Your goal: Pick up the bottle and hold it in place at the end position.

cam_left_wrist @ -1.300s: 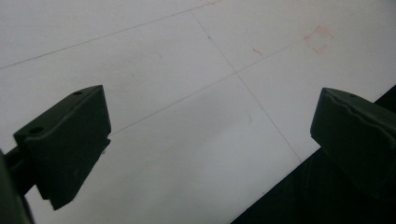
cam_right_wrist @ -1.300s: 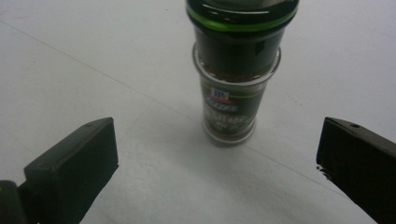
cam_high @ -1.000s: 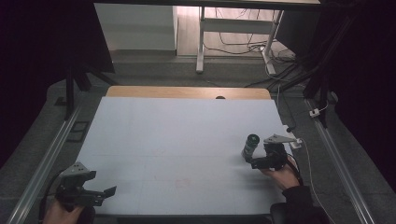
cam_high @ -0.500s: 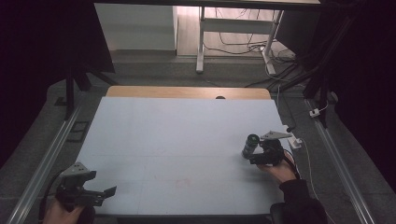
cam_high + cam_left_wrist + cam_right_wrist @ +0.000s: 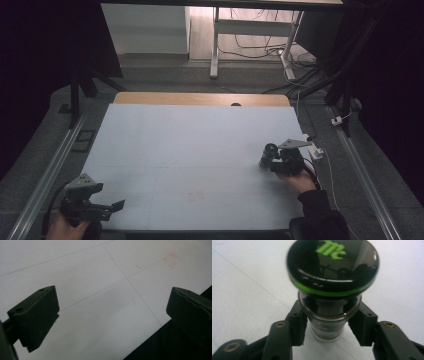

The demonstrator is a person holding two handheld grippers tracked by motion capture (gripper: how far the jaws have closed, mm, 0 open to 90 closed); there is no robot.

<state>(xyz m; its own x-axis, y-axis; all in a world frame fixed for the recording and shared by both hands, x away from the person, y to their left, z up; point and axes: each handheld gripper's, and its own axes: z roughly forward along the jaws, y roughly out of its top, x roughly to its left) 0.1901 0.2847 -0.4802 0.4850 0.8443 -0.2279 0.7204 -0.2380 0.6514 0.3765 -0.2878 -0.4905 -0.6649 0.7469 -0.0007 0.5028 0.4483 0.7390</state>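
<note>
Jar point(image 5: 329, 315) clamped in right tongs point(image 5: 272, 162) near mat's right edge; left tongs point(image 5: 100, 207) agape, empty.

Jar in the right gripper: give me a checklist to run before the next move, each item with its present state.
1. Right gripper closed on the jar: ok, both jaws press its glass body below the lid.
2. Black lid seated on the jar: ok.
3. Jar resting on the white mat or lifted: cannot tell.
4. Left gripper free: ok, jaws wide apart with nothing between them.
5. Left gripper apart from the jar: ok, near corner, opposite side.
</note>
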